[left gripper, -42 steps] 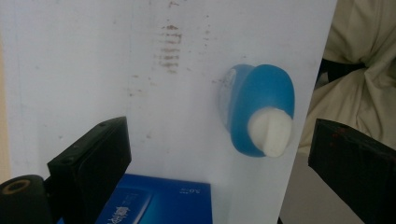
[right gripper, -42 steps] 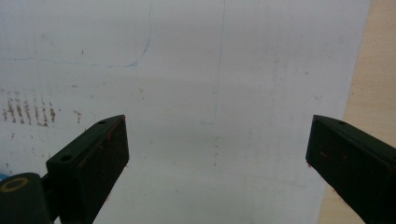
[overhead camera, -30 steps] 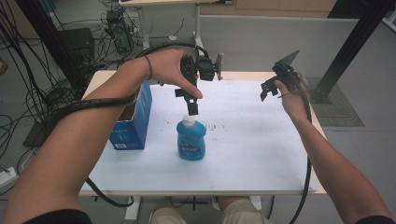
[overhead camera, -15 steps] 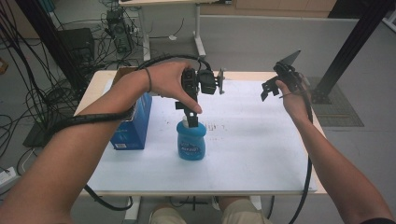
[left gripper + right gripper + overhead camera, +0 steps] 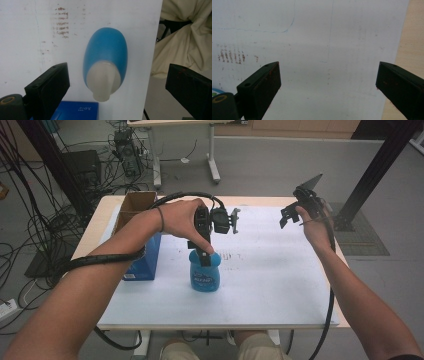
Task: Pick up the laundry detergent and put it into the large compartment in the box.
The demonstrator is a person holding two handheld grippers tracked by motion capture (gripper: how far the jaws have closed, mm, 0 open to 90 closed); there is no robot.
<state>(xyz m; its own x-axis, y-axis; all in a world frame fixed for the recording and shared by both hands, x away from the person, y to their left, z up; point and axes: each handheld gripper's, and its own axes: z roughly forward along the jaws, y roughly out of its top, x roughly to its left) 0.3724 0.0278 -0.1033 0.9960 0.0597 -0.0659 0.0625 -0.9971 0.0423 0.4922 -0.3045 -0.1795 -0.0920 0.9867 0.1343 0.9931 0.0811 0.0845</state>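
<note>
A squat blue plastic bottle (image 5: 107,53) with a white cap stood centre frame, between the left gripper (image 5: 117,82)'s spread jaws; the right gripper (image 5: 328,82) gaped too.

Looking straight down between the right gripper (image 5: 328,87)'s 2 black jaws, standing wide apart at the bottom corners with nothing between them. Facing a white sheet (image 5: 317,50) marked by a thin blue curved line (image 5: 284,30) near the top left, a faint straight pencil line (image 5: 331,37) running down the middle, and a row of small reddish-brown smudges (image 5: 233,57) at the left. Catching a strip of bare wooden tabletop (image 5: 412,37) along the right edge and a sliver of a blue object (image 5: 215,92) at the far left, too little of it to identify.
</note>
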